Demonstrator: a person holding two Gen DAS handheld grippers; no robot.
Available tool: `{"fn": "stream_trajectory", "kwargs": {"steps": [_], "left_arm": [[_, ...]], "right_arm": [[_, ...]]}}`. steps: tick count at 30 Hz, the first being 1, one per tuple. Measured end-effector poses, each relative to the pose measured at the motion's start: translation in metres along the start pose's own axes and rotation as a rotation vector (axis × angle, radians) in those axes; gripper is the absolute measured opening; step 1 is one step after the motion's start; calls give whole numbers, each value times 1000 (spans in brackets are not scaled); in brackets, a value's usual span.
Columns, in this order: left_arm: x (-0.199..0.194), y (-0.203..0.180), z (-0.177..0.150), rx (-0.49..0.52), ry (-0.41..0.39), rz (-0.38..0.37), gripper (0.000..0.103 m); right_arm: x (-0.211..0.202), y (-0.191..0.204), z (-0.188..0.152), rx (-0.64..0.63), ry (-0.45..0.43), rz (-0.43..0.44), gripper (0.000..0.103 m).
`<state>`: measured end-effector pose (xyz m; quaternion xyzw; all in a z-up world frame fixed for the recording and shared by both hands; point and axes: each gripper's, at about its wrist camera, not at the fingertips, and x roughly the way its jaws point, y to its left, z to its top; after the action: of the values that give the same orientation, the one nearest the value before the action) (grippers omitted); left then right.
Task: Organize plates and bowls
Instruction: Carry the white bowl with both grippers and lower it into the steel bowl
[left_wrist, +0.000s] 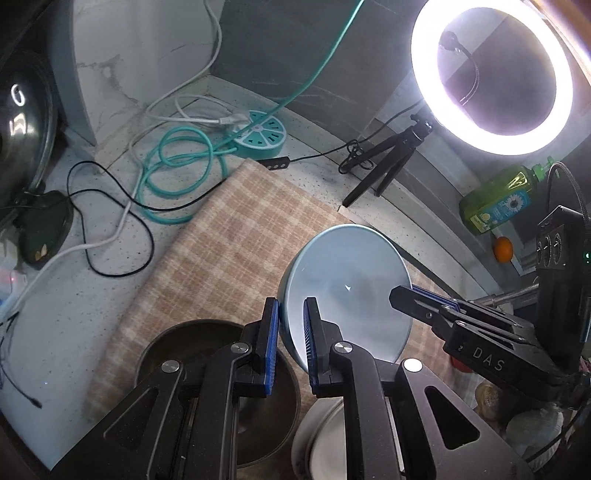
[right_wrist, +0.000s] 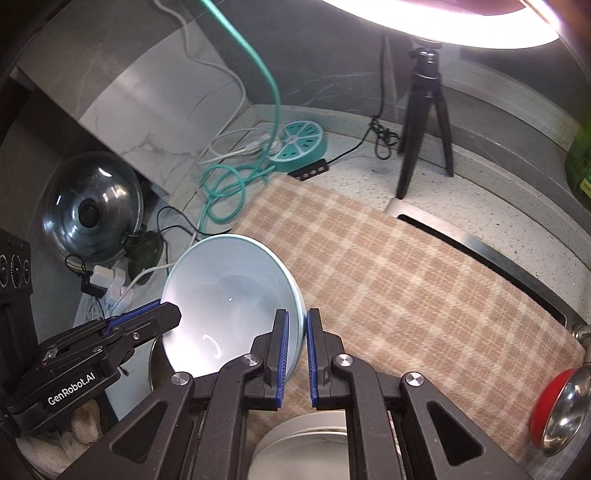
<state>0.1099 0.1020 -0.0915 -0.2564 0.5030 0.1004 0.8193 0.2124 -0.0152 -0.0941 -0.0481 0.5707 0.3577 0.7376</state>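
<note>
Item: left gripper (left_wrist: 290, 332). Jaws nearly closed, pinching the near-left rim of the light blue bowl (left_wrist: 354, 291).

Item: right gripper (right_wrist: 297, 339). Jaws likewise nearly closed, pinching the opposite rim of the same bowl (right_wrist: 225, 295). In each wrist view we see the other gripper clamped on the bowl's far edge, so both grips hold.

Item: light blue bowl. Held between the two grippers, tilted, clear of the checked cloth (right_wrist: 388, 280) beneath it. Appears empty.

Item: dark bowl (left_wrist: 207, 354), near left, under the left gripper, on the cloth.

Item: white dish (right_wrist: 314, 443), near centre, below both grippers; we cannot tell whether it is a plate or a shallow bowl.

Item: red and steel bowl (right_wrist: 561, 410), near right edge of the cloth.

Item: worktop (left_wrist: 74, 295), speckled, carrying the cloth. Far left: teal round power strip (left_wrist: 258, 134) with looped cables. Far right: ring light (left_wrist: 491, 74) on a small tripod (left_wrist: 384, 166). Left: a glass pot lid (right_wrist: 92, 206) leaning against the wall.

Step in hand, as we judge it: carrying the blue bowl toward a stacking spot.

Next move calls for: both hands travelling together, the bowl levelled, lowered onto its stack or the cloth, and only then the jaws let go.
</note>
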Motion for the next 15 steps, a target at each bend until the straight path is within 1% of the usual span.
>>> {"fn": "stream_trajectory", "kwargs": {"steps": [8,15], "left_arm": [[-20,28,-15,-48,-21,16,12],[-29,48,-29,-87,-22,20,12]], "right_arm": [[8,35,-9,-58,23,26,9],[15,57,-18,-104,49,31,9]]}}
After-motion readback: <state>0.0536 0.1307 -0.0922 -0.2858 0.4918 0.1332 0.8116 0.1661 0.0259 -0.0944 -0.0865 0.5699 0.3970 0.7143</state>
